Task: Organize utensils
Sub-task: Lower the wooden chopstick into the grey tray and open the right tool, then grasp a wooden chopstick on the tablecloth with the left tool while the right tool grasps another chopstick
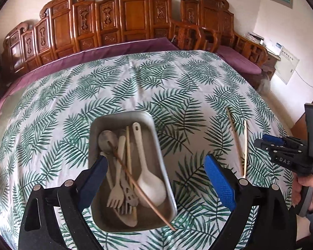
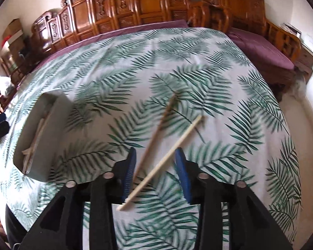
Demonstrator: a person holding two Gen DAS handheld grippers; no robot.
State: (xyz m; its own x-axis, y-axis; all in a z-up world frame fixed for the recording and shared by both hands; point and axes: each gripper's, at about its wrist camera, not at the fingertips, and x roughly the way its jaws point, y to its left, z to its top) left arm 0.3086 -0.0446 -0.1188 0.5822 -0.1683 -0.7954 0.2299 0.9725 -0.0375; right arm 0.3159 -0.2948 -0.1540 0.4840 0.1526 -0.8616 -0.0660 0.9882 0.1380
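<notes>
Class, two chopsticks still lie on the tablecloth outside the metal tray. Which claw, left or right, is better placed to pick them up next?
Right. The right claw is open directly over the two chopsticks, while the left claw hangs open over the tray.

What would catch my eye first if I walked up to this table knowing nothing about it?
Probably the metal tray in the middle of the leaf-print tablecloth, filled with pale spoons and forks, one thin stick jutting over its near rim. To its right two loose chopsticks lie on the cloth, between the open blue fingers of the right gripper.
</notes>
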